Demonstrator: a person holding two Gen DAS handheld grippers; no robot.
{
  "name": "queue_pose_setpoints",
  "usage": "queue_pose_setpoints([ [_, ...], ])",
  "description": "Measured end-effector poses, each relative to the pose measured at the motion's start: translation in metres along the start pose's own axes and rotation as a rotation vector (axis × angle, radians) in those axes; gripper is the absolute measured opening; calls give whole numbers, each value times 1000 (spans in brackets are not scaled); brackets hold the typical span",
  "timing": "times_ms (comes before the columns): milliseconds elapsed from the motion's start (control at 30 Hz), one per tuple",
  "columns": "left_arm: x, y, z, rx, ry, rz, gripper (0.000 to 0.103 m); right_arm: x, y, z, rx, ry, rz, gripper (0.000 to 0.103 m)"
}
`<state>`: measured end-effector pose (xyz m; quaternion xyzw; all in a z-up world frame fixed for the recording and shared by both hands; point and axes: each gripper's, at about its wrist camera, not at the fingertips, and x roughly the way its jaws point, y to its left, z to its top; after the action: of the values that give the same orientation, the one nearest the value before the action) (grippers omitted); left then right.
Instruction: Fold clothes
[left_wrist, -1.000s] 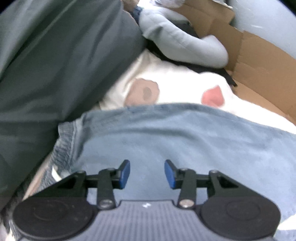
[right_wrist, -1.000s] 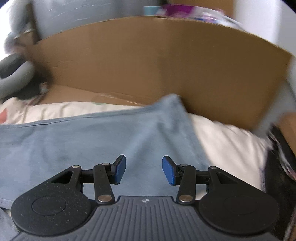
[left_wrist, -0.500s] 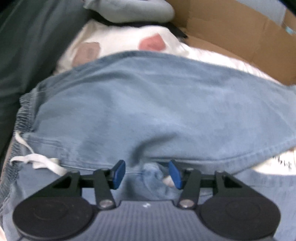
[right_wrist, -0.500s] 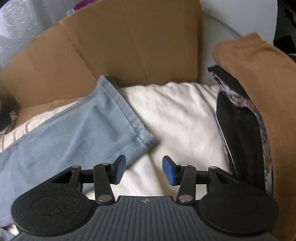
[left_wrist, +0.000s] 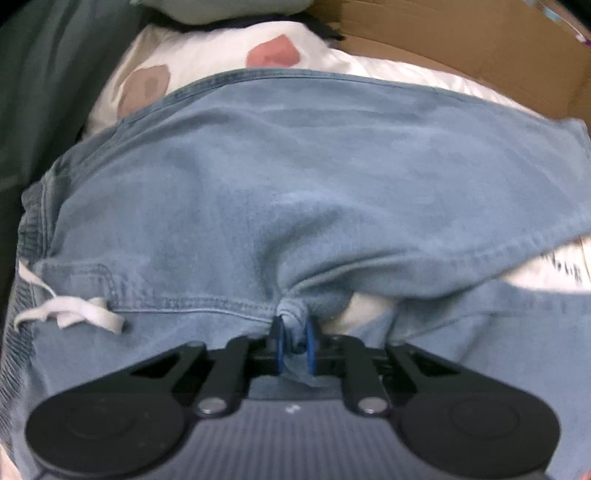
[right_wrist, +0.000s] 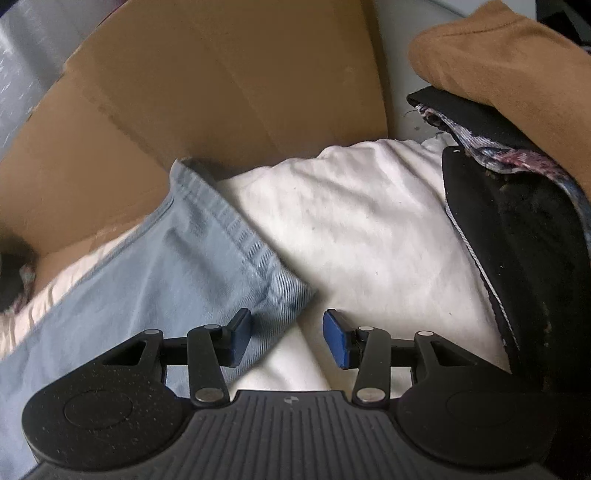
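Left claw (left_wrist: 294, 345) is closing on the crotch seam of the soft, floppy jeans (left_wrist: 295, 177), a thick hold, while the right claw (right_wrist: 287, 338) gapes over the hem.

White bedding (right_wrist: 369, 236) under bright light — brown cardboard (right_wrist: 221, 85) upright behind it.

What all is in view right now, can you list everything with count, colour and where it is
jeans: one, light blue, spread across the white bedding, leg hem near the right gripper
drawstring: one, white, at the waistband
bedding: one, white with pinkish patches, under the jeans
cardboard: brown, behind the bedding
brown garment: one, at right, on top of the dark items
dark patterned fabric: black, below the brown garment
dark grey fabric: at left
left gripper: jaws closing on a pinch of jeans at the crotch
right gripper: jaws open over the hem corner
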<state>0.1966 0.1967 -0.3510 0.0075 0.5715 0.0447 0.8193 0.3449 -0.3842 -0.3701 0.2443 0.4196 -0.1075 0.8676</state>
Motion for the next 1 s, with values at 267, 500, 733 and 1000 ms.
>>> queue_pose_setpoints([
  [267, -7, 9, -9, 29, 21, -14, 9, -1, 10, 17, -64, -45, 4, 8],
  [500, 21, 7, -13, 142, 36, -44, 9, 4, 10, 29, -79, -73, -38, 8],
  [733, 24, 14, -3, 135, 46, -111, 14, 21, 11, 36, -90, -73, -64, 10],
  [1000, -10, 37, 17, -30, -114, -185, 30, -13, 25, 26, -148, -123, -123, 28],
])
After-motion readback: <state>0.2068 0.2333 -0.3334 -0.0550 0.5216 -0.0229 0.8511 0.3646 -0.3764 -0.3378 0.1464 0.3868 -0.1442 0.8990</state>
